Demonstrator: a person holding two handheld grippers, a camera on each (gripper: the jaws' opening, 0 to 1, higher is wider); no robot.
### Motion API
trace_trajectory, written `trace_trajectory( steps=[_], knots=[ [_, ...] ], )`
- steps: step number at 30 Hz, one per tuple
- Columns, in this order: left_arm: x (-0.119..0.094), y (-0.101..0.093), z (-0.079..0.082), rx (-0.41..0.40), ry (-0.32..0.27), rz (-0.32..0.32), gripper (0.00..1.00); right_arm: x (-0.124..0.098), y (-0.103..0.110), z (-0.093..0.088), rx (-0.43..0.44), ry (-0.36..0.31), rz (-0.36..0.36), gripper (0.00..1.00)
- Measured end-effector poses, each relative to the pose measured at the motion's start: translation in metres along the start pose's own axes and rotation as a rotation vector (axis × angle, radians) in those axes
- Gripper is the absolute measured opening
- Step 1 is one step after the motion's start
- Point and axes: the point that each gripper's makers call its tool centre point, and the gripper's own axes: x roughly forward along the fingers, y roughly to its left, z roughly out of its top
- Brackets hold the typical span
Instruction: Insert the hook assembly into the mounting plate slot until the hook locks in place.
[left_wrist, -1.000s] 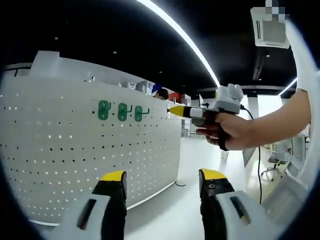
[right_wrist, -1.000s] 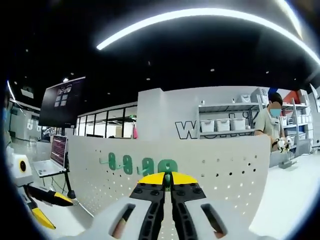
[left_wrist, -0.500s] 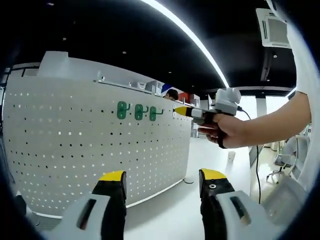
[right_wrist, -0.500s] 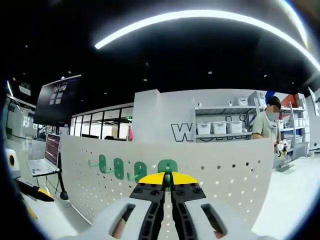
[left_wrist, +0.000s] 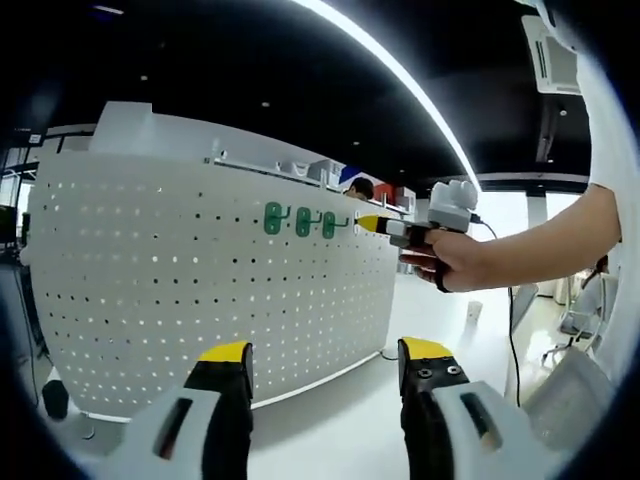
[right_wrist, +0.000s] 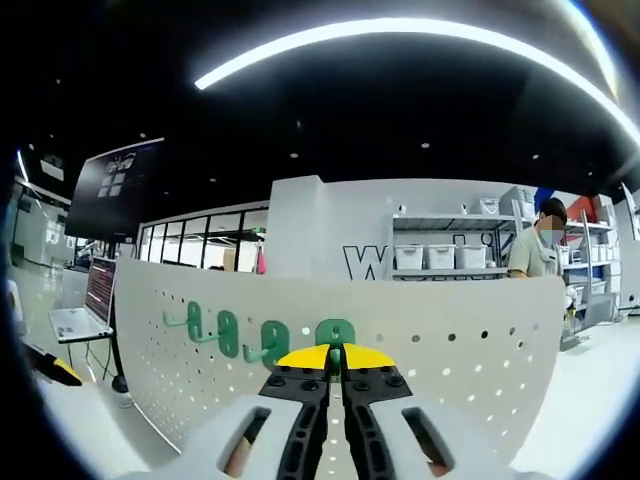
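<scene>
A white perforated mounting plate (left_wrist: 200, 280) stands upright on the table. Three green hooks (left_wrist: 300, 221) hang in a row near its top edge. A hand holds my right gripper (left_wrist: 366, 224) just right of that row, its yellow tips close to the plate. In the right gripper view, my right gripper (right_wrist: 335, 357) is shut on a green hook (right_wrist: 335, 333) held against the plate (right_wrist: 450, 360), beside the hung hooks (right_wrist: 228, 332). My left gripper (left_wrist: 326, 352) stands open low in front of the plate, holding nothing.
A laptop (right_wrist: 78, 318) and a dark wall screen (right_wrist: 118, 190) sit at the left. Behind the plate, a person (right_wrist: 540, 250) stands near shelves with bins (right_wrist: 440, 255). A small black object (left_wrist: 55, 397) lies by the plate's left foot.
The right gripper has kept its hold on the green hook. The plate's far end has slid out of the right gripper view. The left view has swung, carrying the plate and hooks rightward.
</scene>
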Motion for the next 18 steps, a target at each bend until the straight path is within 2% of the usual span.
trace_trajectory(
  steps=[10,18],
  knots=[
    [-0.0047,0.0071,-0.0056,-0.005,0.015,0.022,0.6,0.0074,-0.0017,-0.0067,-0.014,0.01,0.0,0.01],
    [-0.0058,0.0075,-0.0057,-0.008,0.017,0.025,0.6,0.0105,-0.0023,-0.0075,-0.016,0.02,-0.044,0.01]
  ],
)
